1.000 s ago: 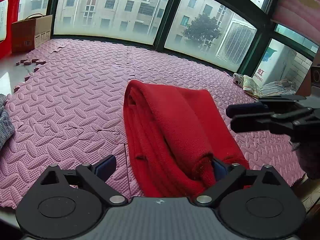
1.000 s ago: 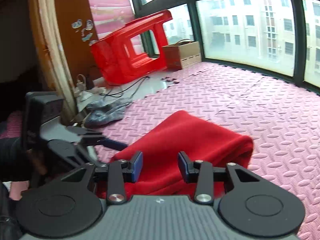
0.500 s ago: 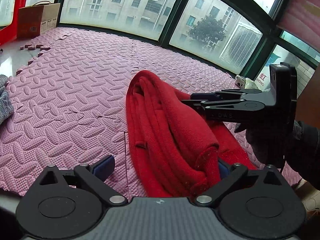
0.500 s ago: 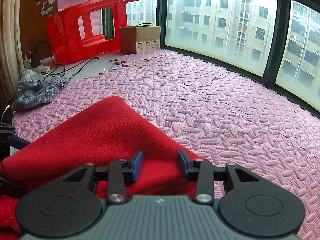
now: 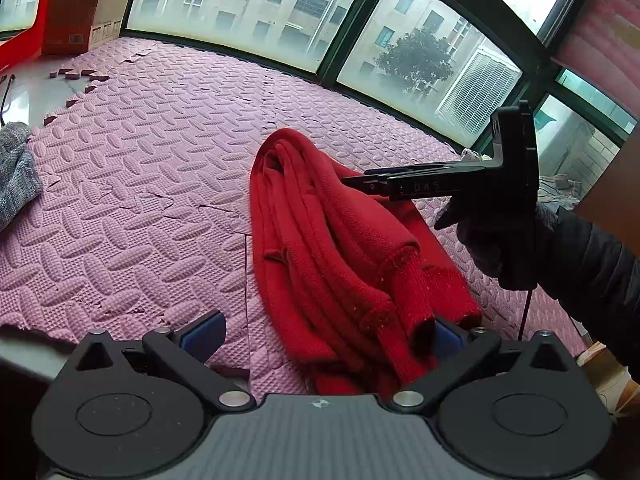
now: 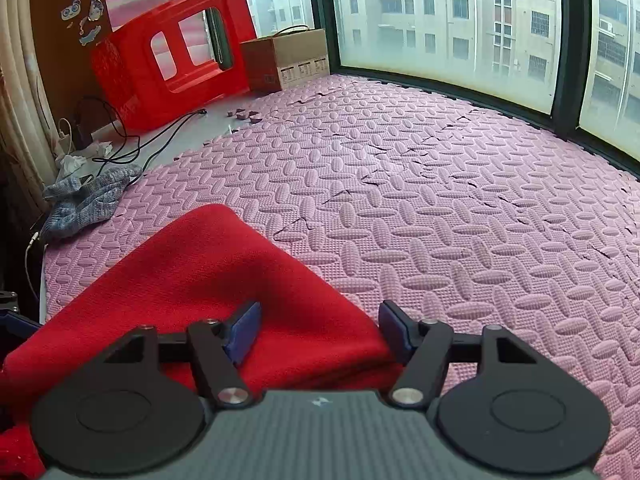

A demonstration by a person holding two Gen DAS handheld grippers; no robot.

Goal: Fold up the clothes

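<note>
- Left wrist view: one red sweater (image 5: 336, 248) lies folded into a long, narrow bundle on the pink foam mat (image 5: 132, 184), running away from the camera toward the windows.
- Several parallel rolled folds run along the bundle's length; one ribbed cuff (image 5: 404, 280) lies at its near end.
- One left gripper (image 5: 320, 336) sits at the near end of the sweater, its two blue-padded fingers spread as wide as they go and opening; the near end of the bundle lies between them. The right pad is mostly hidden behind the cuff, so whether it touches the cloth cannot be told; the left pad stands clear over the mat.
- One right gripper (image 5: 360, 180) reaches in from the right, held by one gloved hand (image 5: 492, 240) with a dark sleeve (image 5: 592, 276), its tips over the middle of the sweater.
- Right wrist view: the right gripper (image 6: 320, 328) has its two fingers parted and opening, with a smooth folded edge of the sweater (image 6: 208, 276) between them. The pads do not press the fabric together.
- One grey knitted garment (image 6: 84, 204) lies crumpled at the mat's edge, well apart from the sweater.
- One red plastic stool (image 6: 172, 52) lies tipped on its side on the bare floor beyond the mat, with one cardboard box (image 6: 288, 60) just beside it.
- Black cables (image 6: 160, 136) trail across the floor near the stool.
- A few torn mat scraps (image 6: 244, 114) lie on the bare floor by the mat's ragged edge.
</note>
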